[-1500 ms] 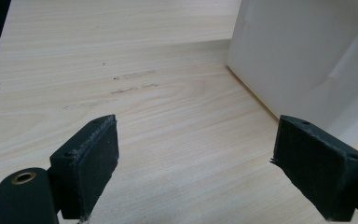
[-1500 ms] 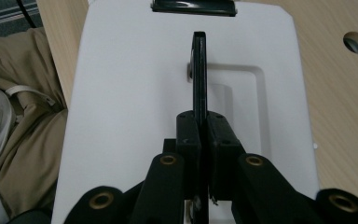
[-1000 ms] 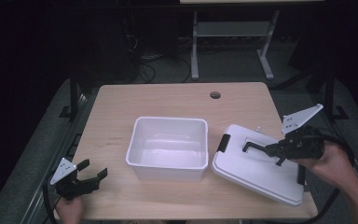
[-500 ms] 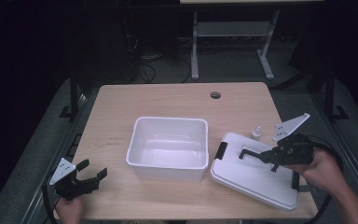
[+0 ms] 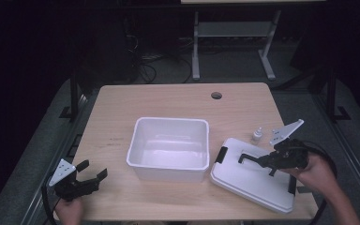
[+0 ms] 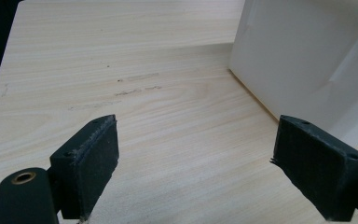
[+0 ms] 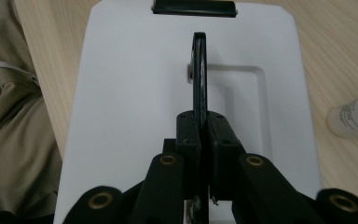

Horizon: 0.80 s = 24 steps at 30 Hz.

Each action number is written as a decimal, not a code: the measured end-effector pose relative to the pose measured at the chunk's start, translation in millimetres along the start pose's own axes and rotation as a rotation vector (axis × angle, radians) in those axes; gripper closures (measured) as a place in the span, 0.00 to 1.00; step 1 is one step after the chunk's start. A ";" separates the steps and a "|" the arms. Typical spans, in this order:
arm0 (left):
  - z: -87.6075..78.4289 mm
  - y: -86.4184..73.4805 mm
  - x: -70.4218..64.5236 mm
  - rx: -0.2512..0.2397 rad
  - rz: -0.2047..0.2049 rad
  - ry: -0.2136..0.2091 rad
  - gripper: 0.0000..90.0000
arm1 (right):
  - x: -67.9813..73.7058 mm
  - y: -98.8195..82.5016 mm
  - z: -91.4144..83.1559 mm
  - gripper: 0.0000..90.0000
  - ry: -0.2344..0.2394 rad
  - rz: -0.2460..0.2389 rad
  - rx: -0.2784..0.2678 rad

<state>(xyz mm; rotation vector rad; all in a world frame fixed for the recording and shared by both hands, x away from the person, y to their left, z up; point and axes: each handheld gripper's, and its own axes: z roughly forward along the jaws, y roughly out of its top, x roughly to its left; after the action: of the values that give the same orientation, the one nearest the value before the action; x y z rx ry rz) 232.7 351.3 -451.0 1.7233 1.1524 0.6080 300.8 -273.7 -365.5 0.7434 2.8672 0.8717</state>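
While the right hand-held gripper (image 7: 200,135) is clamped on the black handle (image 7: 199,74) of the white lid (image 5: 253,176), right of the bin (image 5: 168,147) on the surface (image 5: 117,108), the left hand-held gripper (image 6: 196,168) rests with jaws apart.

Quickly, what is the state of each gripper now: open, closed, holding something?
Left gripper: open, holding nothing.
Right gripper: closed on the thin black handle of the flat white plastic lid.

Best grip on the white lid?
By the black carry handle in the recess at the middle of the white lid, from above: it stands up thin. The right tongs are clamped on it that way now.
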 end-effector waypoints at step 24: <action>-0.1 -1.2 -0.5 0.001 -0.005 -0.001 0.14 | -10.3 -14.4 30.4 0.93 0.011 0.052 0.017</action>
<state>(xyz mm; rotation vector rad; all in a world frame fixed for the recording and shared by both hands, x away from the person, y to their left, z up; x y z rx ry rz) 231.9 351.1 -452.0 1.7204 1.1561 0.6039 309.4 -273.4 -399.7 0.8212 2.8808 0.8614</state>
